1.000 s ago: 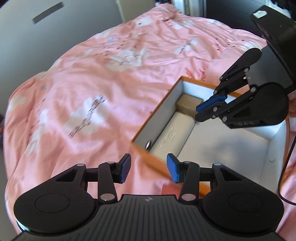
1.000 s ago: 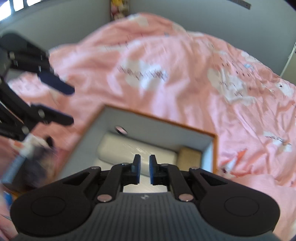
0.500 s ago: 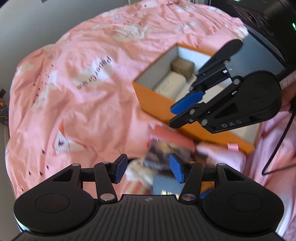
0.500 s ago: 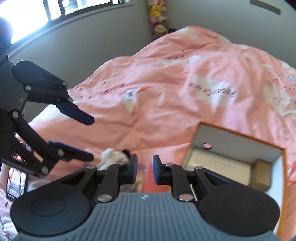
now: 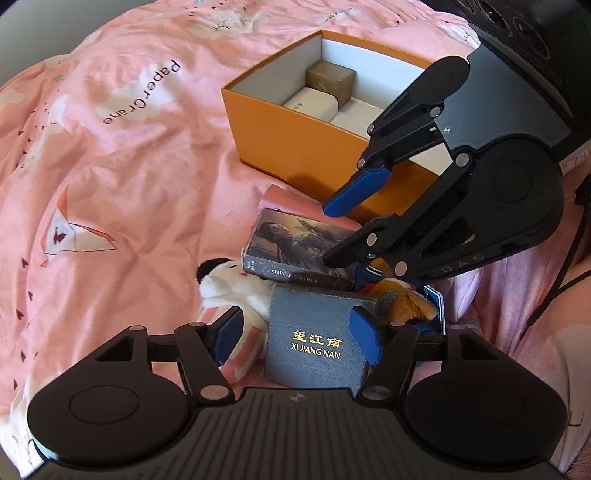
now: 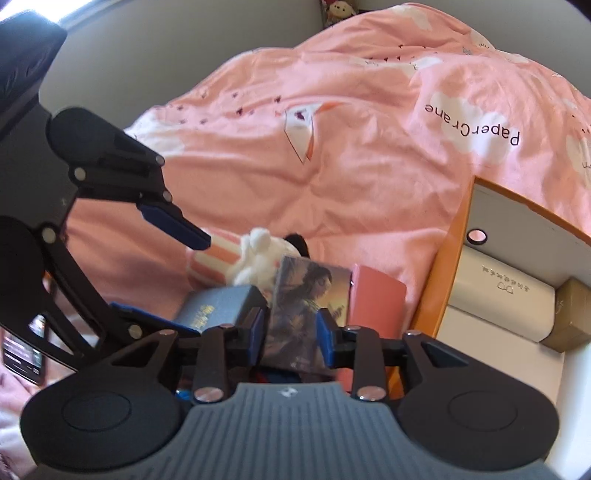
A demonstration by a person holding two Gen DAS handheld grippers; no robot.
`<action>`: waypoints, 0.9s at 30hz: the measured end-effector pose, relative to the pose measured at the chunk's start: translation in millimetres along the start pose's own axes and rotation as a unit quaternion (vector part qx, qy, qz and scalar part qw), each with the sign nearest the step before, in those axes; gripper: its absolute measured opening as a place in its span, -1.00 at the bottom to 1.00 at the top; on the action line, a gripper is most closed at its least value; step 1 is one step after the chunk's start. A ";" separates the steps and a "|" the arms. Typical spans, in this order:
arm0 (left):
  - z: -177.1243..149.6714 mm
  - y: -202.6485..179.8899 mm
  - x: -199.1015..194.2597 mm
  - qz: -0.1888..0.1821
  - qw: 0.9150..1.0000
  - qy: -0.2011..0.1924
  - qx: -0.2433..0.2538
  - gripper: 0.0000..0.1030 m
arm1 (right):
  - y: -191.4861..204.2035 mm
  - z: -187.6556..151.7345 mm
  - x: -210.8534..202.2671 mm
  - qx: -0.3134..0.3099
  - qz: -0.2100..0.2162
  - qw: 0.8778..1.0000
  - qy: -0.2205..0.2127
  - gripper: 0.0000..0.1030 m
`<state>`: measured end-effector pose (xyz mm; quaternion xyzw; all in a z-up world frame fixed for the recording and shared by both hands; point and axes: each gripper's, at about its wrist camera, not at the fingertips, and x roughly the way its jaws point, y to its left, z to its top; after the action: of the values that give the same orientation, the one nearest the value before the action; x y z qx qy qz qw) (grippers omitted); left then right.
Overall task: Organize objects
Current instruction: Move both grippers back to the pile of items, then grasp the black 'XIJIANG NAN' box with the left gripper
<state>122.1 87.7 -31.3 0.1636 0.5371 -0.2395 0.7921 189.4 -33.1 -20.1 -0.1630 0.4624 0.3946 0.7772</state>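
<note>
Cardboard-stiff, light photo-card box (image 6: 301,314), lower centre, sits between the right gripper (image 6: 291,334)'s spread, unclamped fingers; left gripper (image 5: 297,332) likewise released.

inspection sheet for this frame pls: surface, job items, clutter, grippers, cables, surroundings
Surface: pink quilt, wrinkled, printed "Paper Crane".
Job's things: orange box open, holding a white box and a brown box. Beside it a pile: card box, blue box marked "XI JIANG NAN", pink box, white plush, brown plush.
Clutter: phone at the left edge.
Grippers: left gripper open, fingers astride the blue box; right gripper open, fingers astride the card box, contact unclear.
Cables: black cable at the right edge.
Surroundings: grey wall, toys behind the bed.
</note>
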 end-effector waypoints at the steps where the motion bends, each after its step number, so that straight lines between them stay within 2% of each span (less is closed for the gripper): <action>1: -0.5 0.0 2.2 0.000 1.000 0.001 0.000 0.55 | 0.2 -0.7 2.3 -0.003 -0.006 1.000 0.003 -0.27; 4: -2.0 0.5 7.4 -0.001 1.000 0.000 -0.001 0.66 | -1.8 -1.9 7.5 -0.001 -0.012 1.000 0.011 -0.24; 9: -1.5 4.3 10.5 -0.014 1.000 -0.015 -0.009 0.72 | -3.8 -2.8 11.1 -0.003 -0.022 1.000 0.019 -0.15; 17: 6.0 10.3 19.5 -0.032 0.999 -0.014 -0.025 0.76 | -2.7 -5.0 9.0 -0.015 -0.028 0.999 0.015 -0.05; 24: 10.2 15.1 23.1 -0.081 0.996 0.016 -0.017 0.76 | -5.0 -5.7 8.1 -0.020 -0.028 0.999 0.014 0.00; 27: 9.7 10.8 22.6 -0.077 0.997 0.027 0.004 0.76 | -4.3 -5.4 9.1 -0.024 -0.029 0.999 0.014 0.03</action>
<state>142.5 87.1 -48.7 0.1313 0.5685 -0.2970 0.7559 192.0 -35.0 -31.1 -0.2004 0.4587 0.3802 0.7778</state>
